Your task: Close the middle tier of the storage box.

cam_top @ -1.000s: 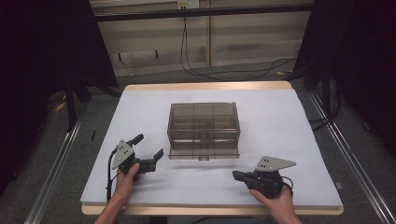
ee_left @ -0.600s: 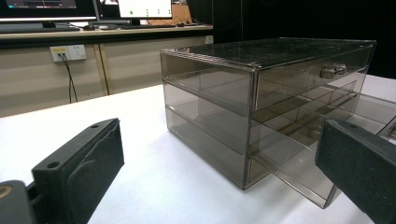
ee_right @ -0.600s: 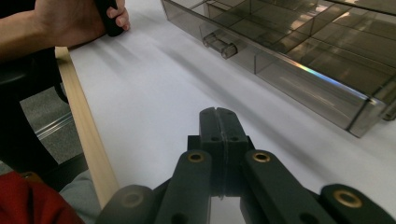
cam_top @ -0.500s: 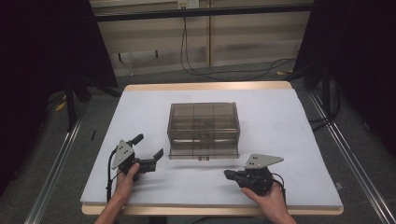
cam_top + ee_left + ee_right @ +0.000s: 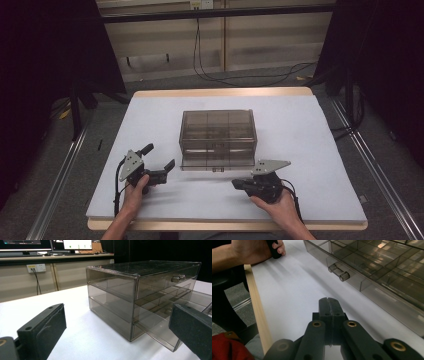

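Note:
A smoky clear drawer cabinet [image 5: 218,131] stands mid-table, its lowest drawer [image 5: 217,163] pulled out a little. In the left gripper view the cabinet [image 5: 125,290] is seen corner-on, with a small knob [image 5: 178,278] on the top drawer. My left gripper [image 5: 159,156] rests to the cabinet's front left, jaws wide open and empty [image 5: 117,332]. My right gripper [image 5: 236,184] lies low in front of the cabinet, pointing left, its jaws shut on nothing [image 5: 329,302]. The pulled-out drawer [image 5: 387,272] and its clear bar handle [image 5: 338,271] lie just ahead and to the right of it.
The white table top [image 5: 300,130] has a wooden front edge [image 5: 258,307]. The person's other hand [image 5: 257,250] shows far off in the right gripper view. Cables [image 5: 210,70] hang by the back wall, and metal rails [image 5: 55,185] run along the floor on both sides.
My right gripper has slid left along the table's front, closer to the drawer handle. The left gripper has stayed put.

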`<state>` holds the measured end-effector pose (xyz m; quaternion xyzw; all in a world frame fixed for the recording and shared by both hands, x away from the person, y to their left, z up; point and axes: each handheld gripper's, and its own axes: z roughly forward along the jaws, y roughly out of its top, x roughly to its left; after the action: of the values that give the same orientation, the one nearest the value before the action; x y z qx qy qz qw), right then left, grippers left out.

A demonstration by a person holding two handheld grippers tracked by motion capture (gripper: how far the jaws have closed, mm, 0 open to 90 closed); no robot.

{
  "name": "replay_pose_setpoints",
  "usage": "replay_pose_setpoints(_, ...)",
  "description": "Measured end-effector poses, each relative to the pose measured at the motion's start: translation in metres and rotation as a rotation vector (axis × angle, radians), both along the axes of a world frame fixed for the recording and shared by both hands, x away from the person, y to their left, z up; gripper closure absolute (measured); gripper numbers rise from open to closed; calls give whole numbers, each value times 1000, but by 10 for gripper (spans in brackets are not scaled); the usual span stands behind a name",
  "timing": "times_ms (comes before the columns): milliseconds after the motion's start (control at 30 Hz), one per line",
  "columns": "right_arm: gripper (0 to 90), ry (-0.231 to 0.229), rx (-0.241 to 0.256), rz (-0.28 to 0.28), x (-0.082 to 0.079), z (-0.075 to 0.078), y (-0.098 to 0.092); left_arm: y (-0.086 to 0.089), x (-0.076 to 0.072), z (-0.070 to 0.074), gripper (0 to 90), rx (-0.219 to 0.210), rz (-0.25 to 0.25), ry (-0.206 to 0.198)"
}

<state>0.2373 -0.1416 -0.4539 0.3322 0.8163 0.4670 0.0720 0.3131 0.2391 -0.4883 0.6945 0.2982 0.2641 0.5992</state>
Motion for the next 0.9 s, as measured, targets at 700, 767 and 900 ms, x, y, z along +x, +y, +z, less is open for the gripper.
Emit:
replay_pose_setpoints(700,900,-9,-49,62,28,0,28,0,0,0,11,-3,0,-2)
replay_pose_setpoints(767,900,-6,-37,54,30,-1,28,0,0,0,11,-2,-1,-2)
replay_pose_setpoints(900,900,-7,-25,53,33,-4,29,-1,0,0,11,-4,-1,-2)
